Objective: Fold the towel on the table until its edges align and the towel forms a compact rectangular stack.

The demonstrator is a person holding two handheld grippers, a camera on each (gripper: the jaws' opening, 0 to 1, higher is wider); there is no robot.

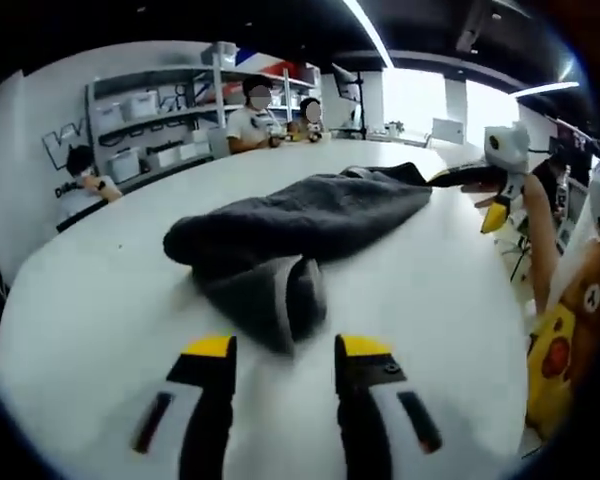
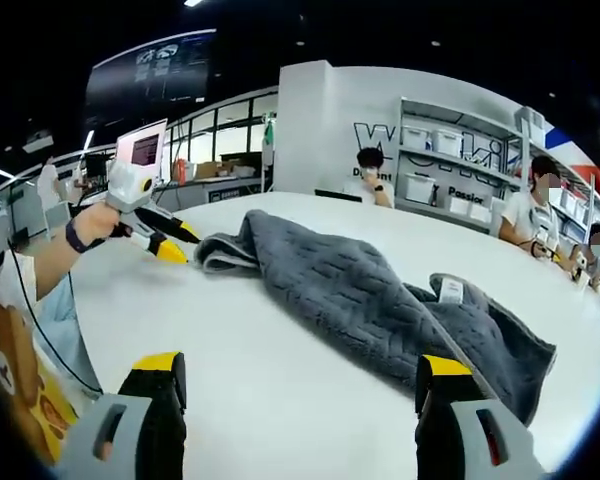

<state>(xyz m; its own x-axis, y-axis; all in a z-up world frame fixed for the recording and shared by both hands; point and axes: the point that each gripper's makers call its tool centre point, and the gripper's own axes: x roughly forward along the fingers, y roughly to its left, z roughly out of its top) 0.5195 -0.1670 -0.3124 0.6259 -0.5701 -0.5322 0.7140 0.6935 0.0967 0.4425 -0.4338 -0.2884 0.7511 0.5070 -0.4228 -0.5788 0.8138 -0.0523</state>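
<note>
One towel (image 1: 300, 225), dark grey, bunched on one white table (image 1: 100, 290). One white tag (image 2: 450, 290) on towel. Two grippers total: left gripper (image 1: 283, 352), right gripper (image 2: 298, 378), two yellow-tipped jaws each. Three people seated past table in left gripper view, same three in right gripper view I think. One shelf unit (image 1: 150, 125) with several white bins, too small to count properly. One hand (image 2: 98, 222) on a gripper handle.

A crumpled grey towel (image 1: 300, 235) lies mid-bench (image 1: 90, 290). The left tool (image 1: 284, 372) gapes at six o'clock; the right tool (image 1: 458, 181) touches its two-o'clock corner.
</note>
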